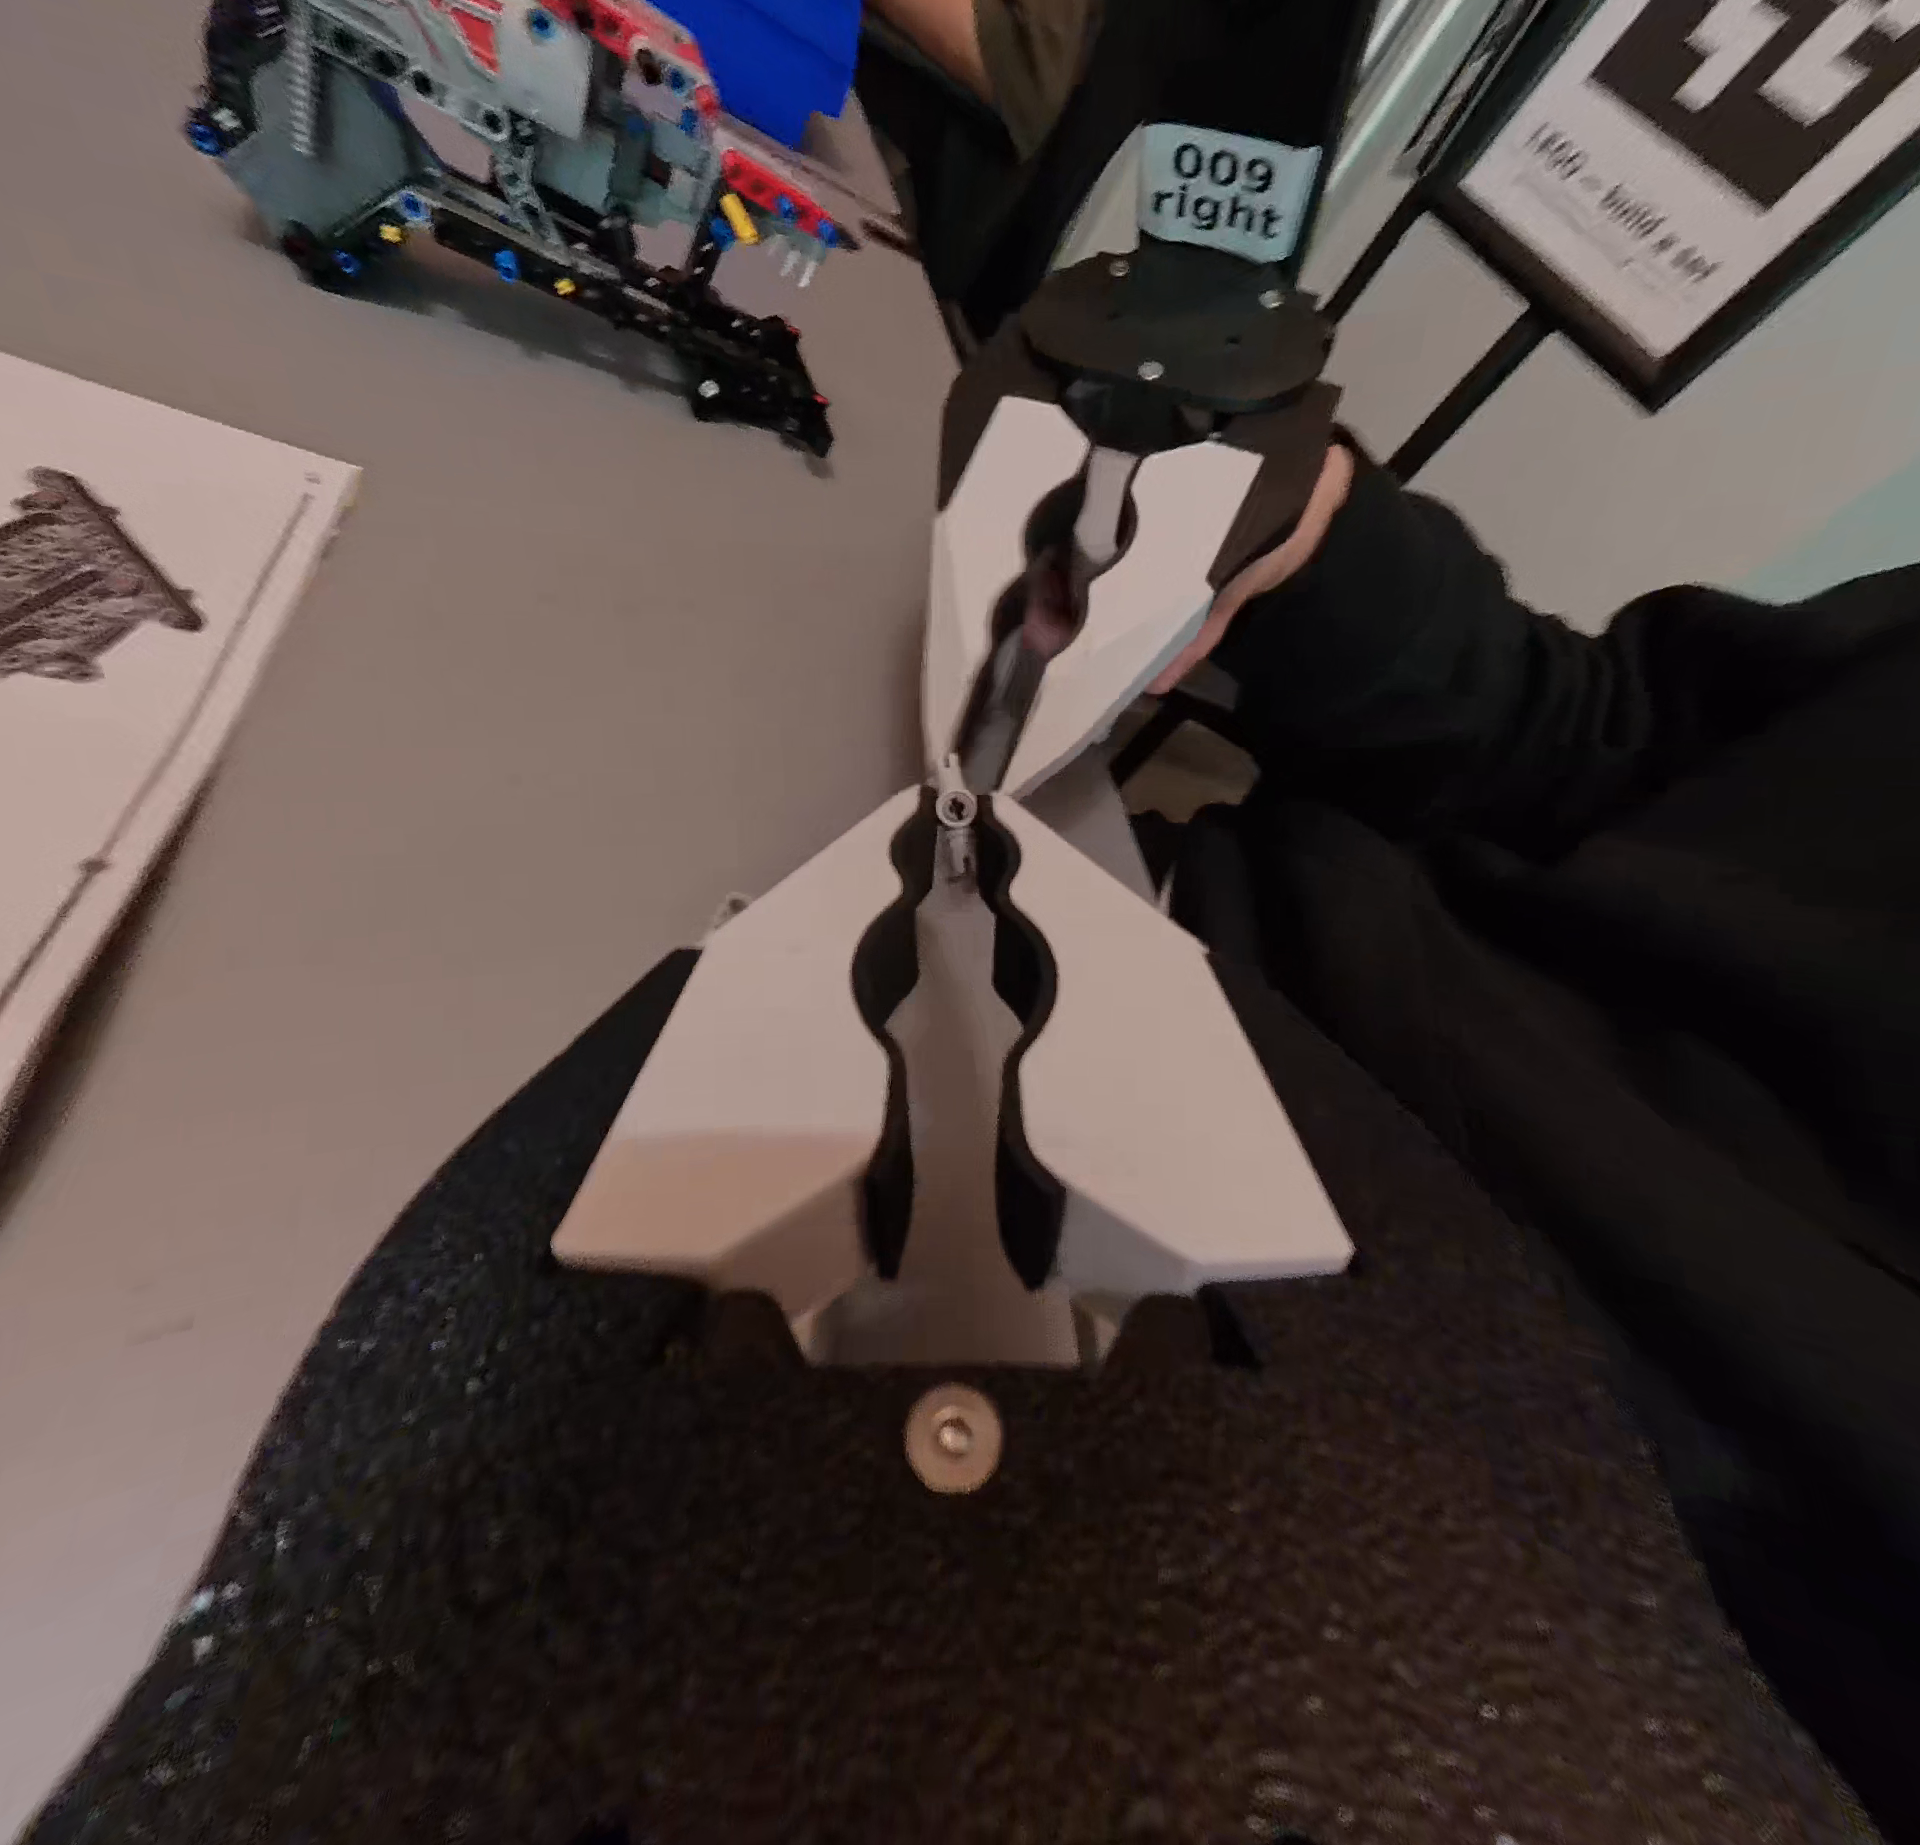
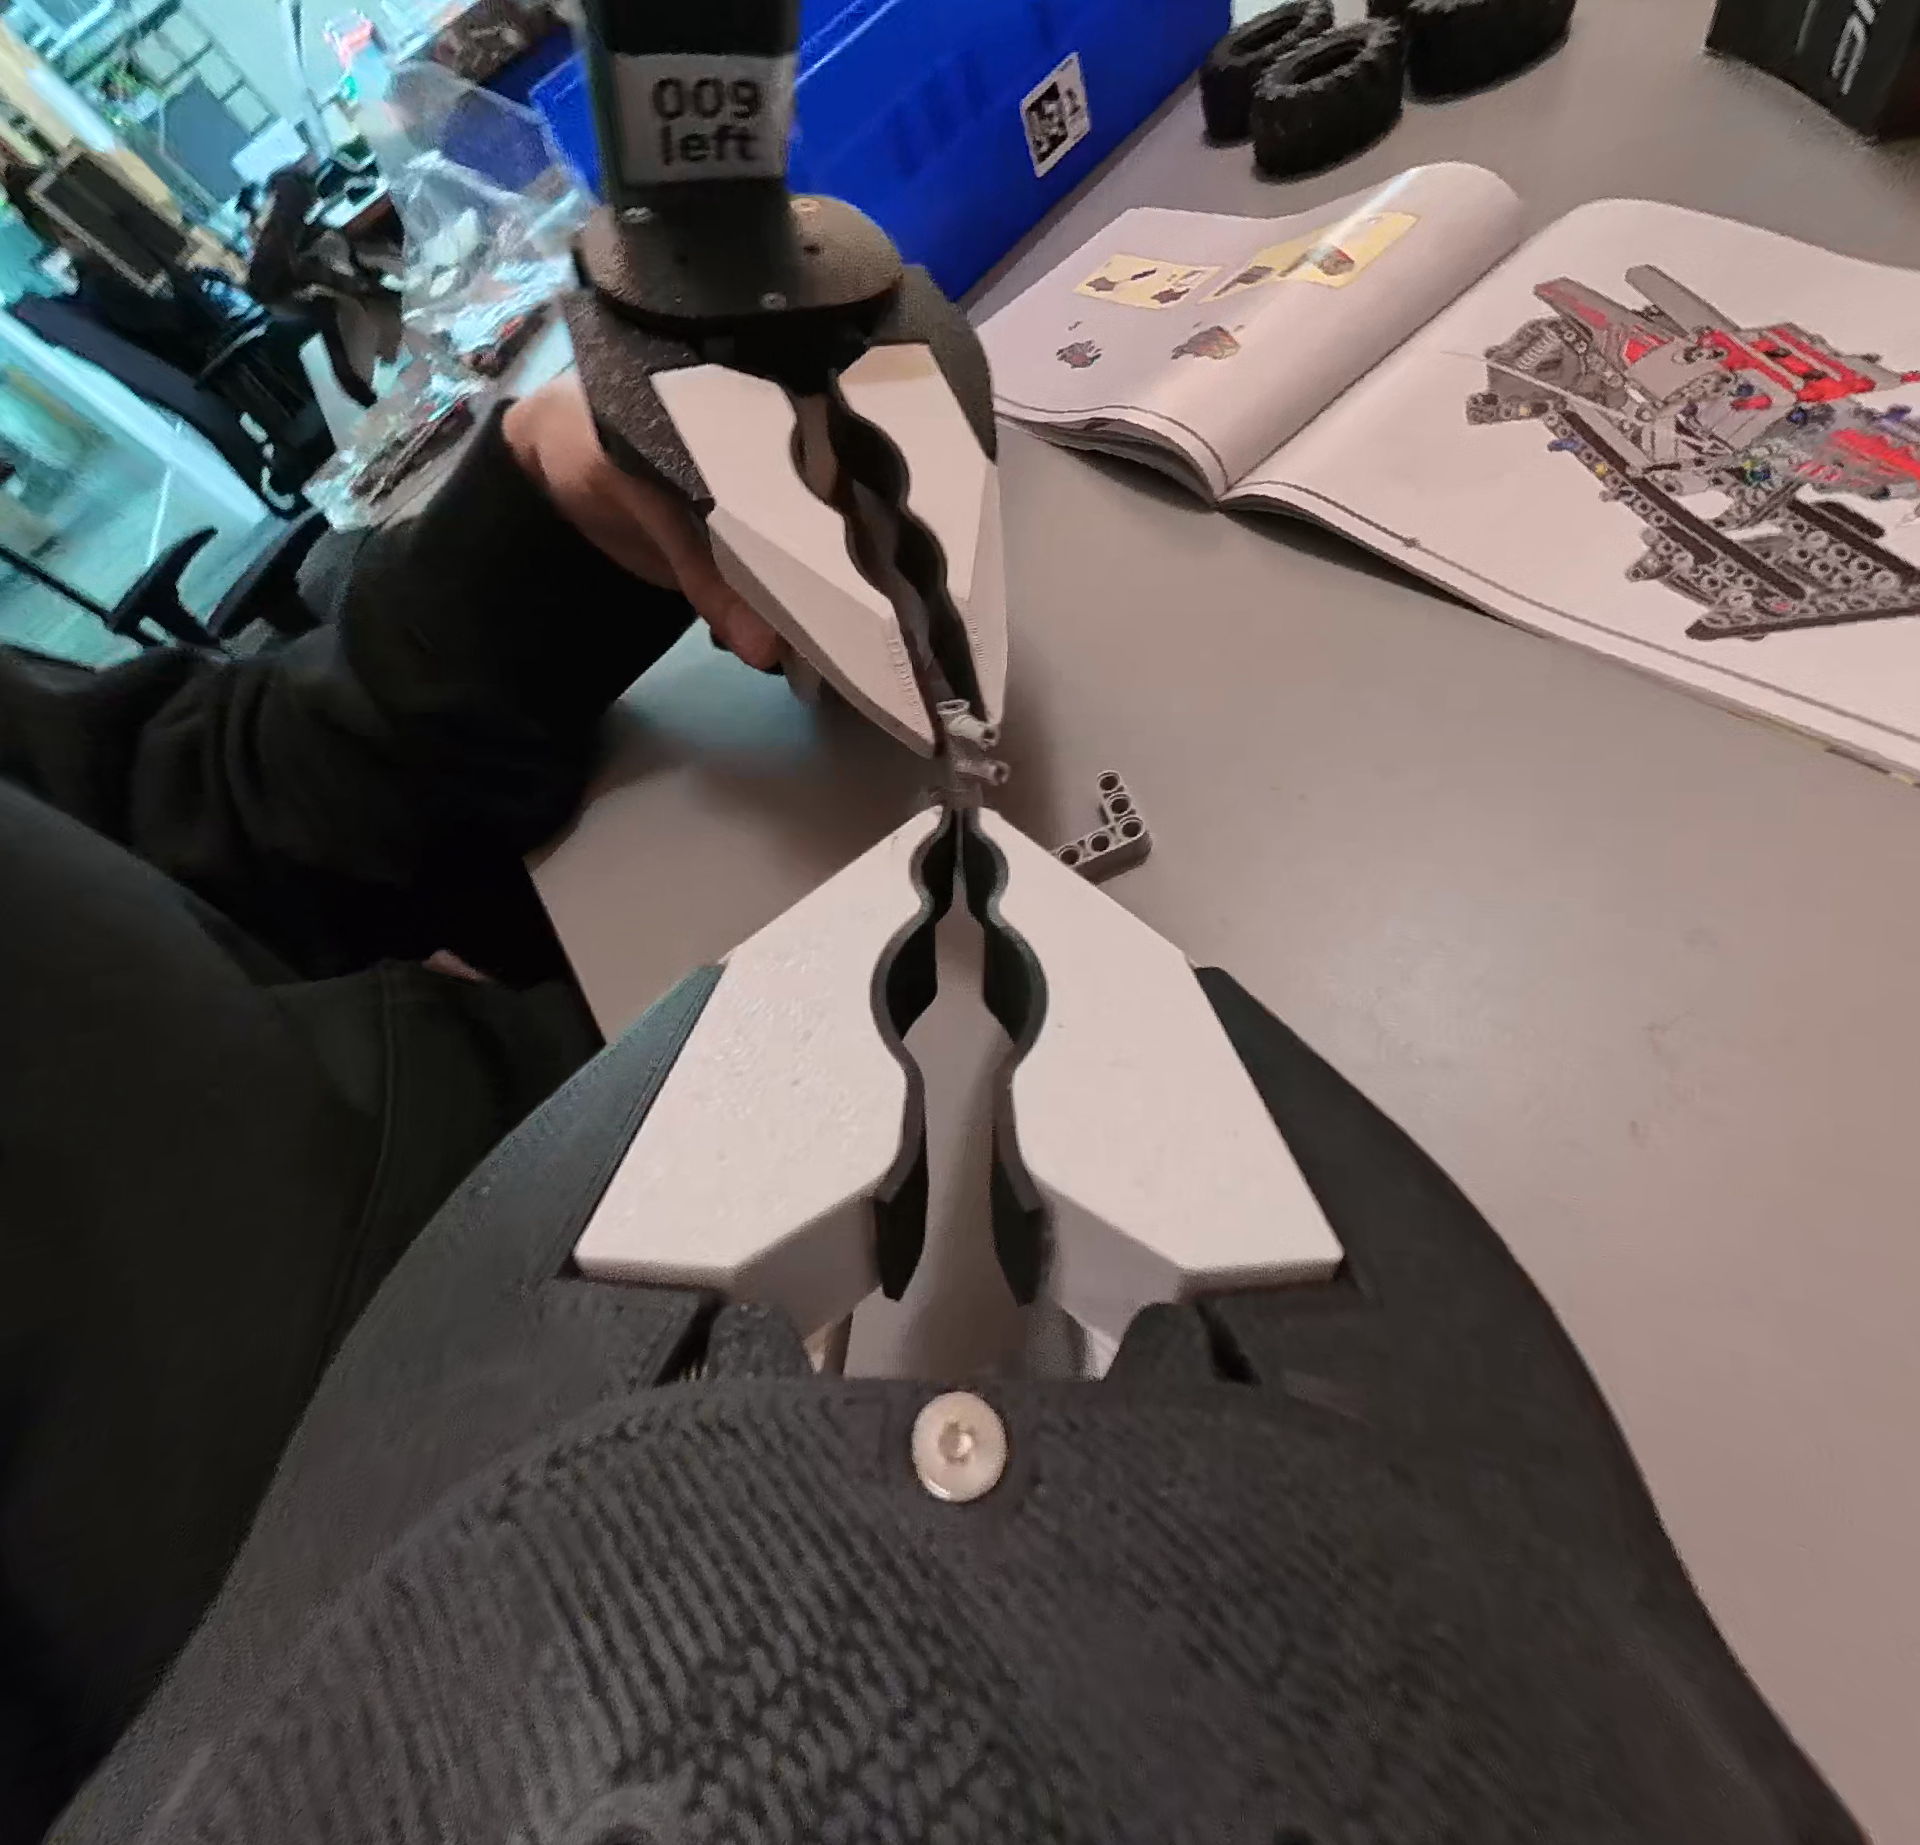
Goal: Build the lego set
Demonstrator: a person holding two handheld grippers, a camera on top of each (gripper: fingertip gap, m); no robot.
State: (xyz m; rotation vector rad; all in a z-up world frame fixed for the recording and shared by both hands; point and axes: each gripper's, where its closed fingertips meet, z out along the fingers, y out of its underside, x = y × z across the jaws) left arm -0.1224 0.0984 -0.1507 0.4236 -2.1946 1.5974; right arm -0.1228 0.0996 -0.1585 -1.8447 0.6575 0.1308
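Observation:
My left gripper and my right gripper meet tip to tip above the grey table. Between them is a small grey lego connector piece, made of tiny pins and joints. It also shows in the right wrist view. Both grippers are shut, each pinching one end of it. The right gripper shows opposite in the left wrist view, and the left gripper opposite in the right wrist view. The partly built grey, red and black lego model stands on the far table.
A grey L-shaped beam lies on the table just beyond my fingertips. An open instruction booklet lies to the right, with black tyres, a blue bin and a black box behind it. A framed sign stands nearby. The person's dark sleeves are close. The grippers are tip to tip, or close to it.

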